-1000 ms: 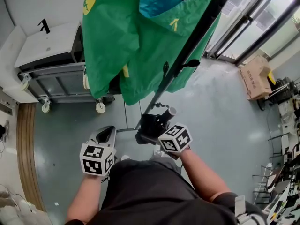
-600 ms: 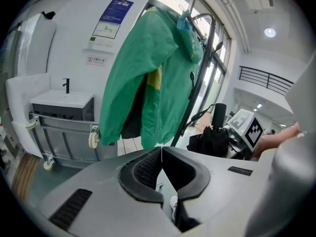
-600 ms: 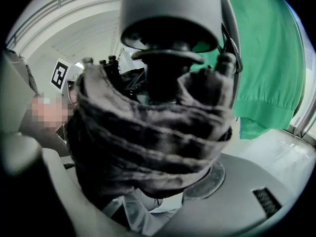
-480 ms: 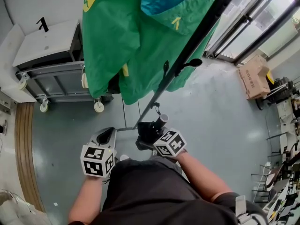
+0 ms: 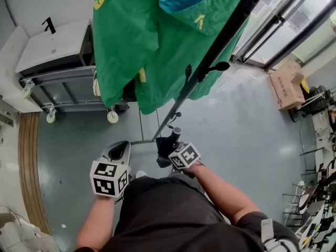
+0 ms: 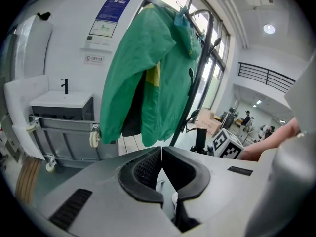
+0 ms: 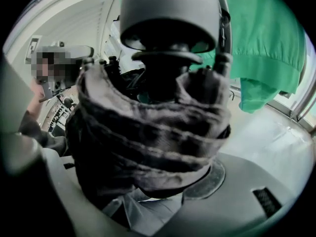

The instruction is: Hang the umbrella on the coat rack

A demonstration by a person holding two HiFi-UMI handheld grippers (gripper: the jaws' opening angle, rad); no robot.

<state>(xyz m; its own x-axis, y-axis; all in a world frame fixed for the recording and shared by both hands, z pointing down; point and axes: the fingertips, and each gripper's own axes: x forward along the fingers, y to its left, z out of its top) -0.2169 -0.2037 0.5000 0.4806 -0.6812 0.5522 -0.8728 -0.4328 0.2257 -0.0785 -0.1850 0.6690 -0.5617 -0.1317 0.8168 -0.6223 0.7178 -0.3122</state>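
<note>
A folded dark umbrella (image 5: 169, 143) stands nearly upright in my right gripper (image 5: 167, 150), which is shut on its bundled fabric (image 7: 153, 132); its grey handle end (image 7: 170, 14) points up. It is low, beside the foot of the black coat rack pole (image 5: 210, 62). On the rack hangs a green jacket (image 5: 142, 46), and bare black hooks (image 5: 218, 67) stick out of the pole. My left gripper (image 5: 118, 151) sits left of the umbrella with its jaws shut on nothing (image 6: 161, 154). From there the umbrella (image 6: 200, 141) shows to the right, apart from it.
A white sink cabinet on casters (image 5: 52, 62) stands behind the jacket at left. A cardboard box (image 5: 286, 85) lies at right by the glass doors (image 5: 294, 30). A wooden strip (image 5: 29, 167) runs along the left floor. Chairs and clutter (image 5: 315, 193) crowd the right edge.
My right gripper has drawn the umbrella left and toward my body, nearer the pole's foot, and it now stands more upright. The left gripper has stayed put.
</note>
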